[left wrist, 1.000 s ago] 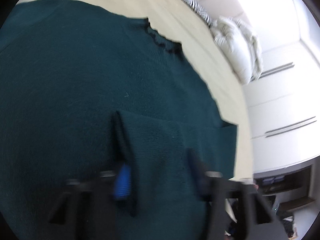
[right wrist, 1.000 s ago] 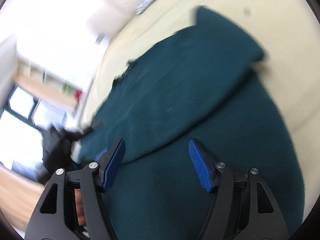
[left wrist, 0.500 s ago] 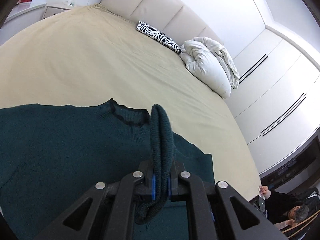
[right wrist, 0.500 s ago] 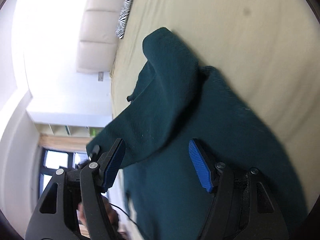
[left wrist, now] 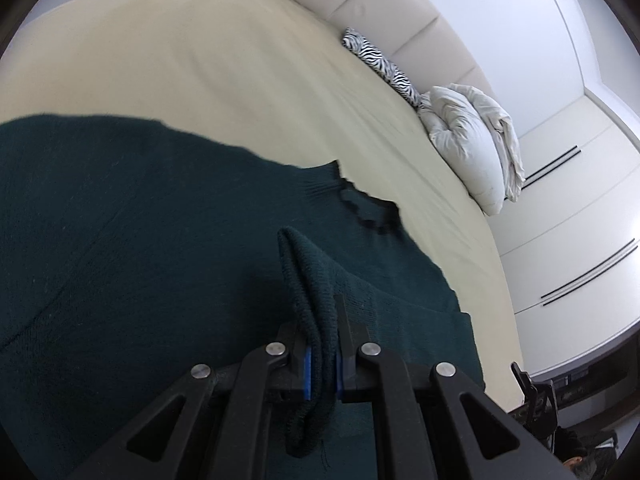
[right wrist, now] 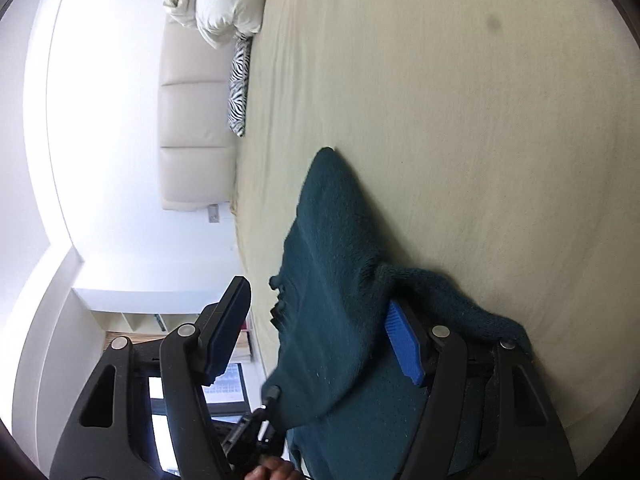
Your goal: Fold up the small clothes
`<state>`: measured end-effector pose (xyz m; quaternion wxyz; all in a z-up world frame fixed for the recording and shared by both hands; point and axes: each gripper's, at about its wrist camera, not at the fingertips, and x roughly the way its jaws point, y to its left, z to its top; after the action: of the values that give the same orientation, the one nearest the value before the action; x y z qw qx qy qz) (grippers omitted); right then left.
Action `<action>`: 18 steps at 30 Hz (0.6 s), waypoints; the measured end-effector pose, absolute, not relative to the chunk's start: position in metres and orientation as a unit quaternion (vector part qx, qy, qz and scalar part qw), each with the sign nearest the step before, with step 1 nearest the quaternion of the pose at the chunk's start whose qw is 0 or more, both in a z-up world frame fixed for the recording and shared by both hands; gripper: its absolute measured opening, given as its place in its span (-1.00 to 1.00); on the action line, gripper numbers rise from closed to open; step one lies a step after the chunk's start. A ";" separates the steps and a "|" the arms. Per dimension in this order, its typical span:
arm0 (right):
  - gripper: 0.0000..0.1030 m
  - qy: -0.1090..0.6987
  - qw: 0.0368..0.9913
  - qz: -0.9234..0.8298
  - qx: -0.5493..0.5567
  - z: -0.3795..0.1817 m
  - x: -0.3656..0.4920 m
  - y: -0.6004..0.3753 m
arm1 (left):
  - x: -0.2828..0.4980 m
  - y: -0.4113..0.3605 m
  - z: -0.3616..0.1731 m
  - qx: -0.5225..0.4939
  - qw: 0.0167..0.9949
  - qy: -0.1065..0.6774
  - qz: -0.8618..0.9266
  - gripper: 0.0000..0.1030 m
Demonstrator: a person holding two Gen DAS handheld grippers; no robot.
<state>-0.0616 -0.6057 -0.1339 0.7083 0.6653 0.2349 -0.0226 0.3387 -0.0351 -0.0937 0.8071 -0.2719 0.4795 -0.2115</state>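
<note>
left gripper (left wrist: 321, 360) pinched tight on a raised fold of the dark green sweater (left wrist: 140, 240), pointing toward 12 o'clock. sweater spread over the beige bed sheet (left wrist: 200, 60), collar at 1 o'clock. right gripper (right wrist: 320, 336) rolled sideways, jaws spread wide, sleeve draped between them.

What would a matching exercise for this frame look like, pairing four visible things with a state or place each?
Things:
1. left gripper
2. right gripper
3. zebra-print cushion
4. white duvet

States or places:
A. bundled up beside the striped cushion at the head of the bed
B. open, with dark green sweater fabric between its fingers
C. lying along the padded headboard
D. clamped shut on a fold of the sweater

Pairs: 1-D, 2-B, 3-C, 4-A
</note>
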 end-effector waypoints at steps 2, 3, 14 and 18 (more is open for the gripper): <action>0.21 0.224 0.720 -0.028 0.657 -0.133 -0.059 -0.606 | 0.338 -0.030 -0.101 -0.274 0.806 0.482 -0.205 -0.84; 0.21 0.222 0.719 -0.028 0.658 -0.134 -0.060 -0.607 | 0.338 -0.029 -0.105 -0.275 0.804 0.486 -0.203 -0.84; 0.03 0.240 0.728 -0.059 0.639 -0.127 -0.072 -0.610 | 0.330 -0.031 -0.108 -0.269 0.807 0.484 -0.203 -0.77; 0.08 0.245 0.746 -0.078 0.614 -0.101 -0.091 -0.617 | 0.327 -0.032 -0.104 -0.255 0.812 0.486 -0.197 -0.70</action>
<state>-0.0907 -0.6166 -0.1009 0.7463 0.6141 0.2446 -0.0781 0.3268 -0.0316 -0.1035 0.8121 -0.2552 0.4863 -0.1973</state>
